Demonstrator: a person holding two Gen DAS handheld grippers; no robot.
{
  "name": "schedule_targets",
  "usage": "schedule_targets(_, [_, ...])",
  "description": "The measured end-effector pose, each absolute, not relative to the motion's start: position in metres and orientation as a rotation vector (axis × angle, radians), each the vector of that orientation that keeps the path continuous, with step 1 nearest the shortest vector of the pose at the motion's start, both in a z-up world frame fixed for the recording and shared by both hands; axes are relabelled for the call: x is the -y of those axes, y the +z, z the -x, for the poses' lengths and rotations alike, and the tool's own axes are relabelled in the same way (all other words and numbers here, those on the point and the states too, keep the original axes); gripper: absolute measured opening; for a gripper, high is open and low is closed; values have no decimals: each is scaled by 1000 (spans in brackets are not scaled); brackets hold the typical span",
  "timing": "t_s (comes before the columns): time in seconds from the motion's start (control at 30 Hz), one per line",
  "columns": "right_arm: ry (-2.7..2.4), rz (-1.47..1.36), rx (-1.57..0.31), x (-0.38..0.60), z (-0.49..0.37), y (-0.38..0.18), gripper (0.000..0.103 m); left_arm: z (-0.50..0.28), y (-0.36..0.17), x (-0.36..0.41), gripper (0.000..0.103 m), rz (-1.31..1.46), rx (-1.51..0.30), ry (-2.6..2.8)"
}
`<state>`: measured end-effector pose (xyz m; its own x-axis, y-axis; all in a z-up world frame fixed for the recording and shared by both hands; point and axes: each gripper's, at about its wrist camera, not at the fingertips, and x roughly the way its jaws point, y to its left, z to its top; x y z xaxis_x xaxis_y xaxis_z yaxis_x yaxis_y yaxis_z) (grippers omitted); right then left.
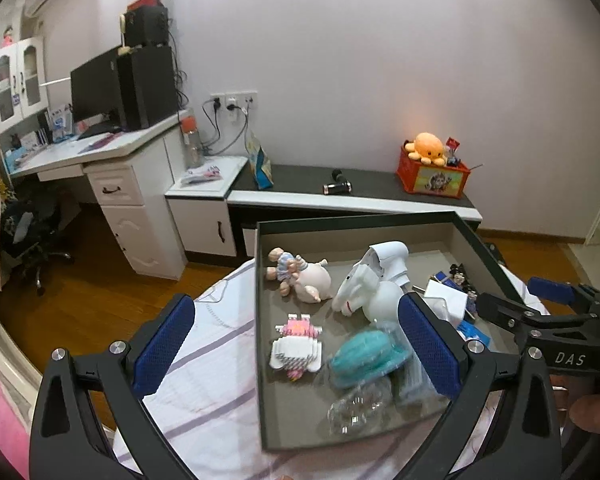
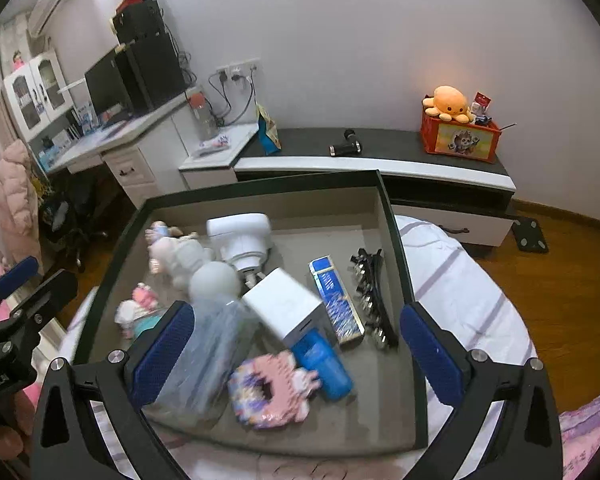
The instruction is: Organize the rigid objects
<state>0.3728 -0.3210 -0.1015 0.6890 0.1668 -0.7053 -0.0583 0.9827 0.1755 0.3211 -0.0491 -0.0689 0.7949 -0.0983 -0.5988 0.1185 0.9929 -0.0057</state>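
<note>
A dark-rimmed tray [image 2: 392,224] of toys lies on a striped sheet [image 1: 204,360]. Between the right gripper's [image 2: 296,354] wide, empty jaws sit a white box [image 2: 288,308], a blue bottle [image 2: 324,368], a pink block toy [image 2: 268,390] and a clear bag [image 2: 208,352]; black clips [image 2: 370,296] lie just inside its right finger. The left gripper [image 1: 296,350] is also spread wide and holds nothing, framing a teal toy [image 1: 364,352] and a pink-white block figure [image 1: 296,344]. Beyond its jaws lie a doll [image 1: 296,276] and a white dryer [image 1: 392,260].
</note>
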Motion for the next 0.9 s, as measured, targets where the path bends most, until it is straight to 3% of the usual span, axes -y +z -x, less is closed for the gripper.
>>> schedule_targets(0.9, [-1, -82, -442, 287, -117, 10, 103, -82, 4, 16, 103, -5, -436, -105])
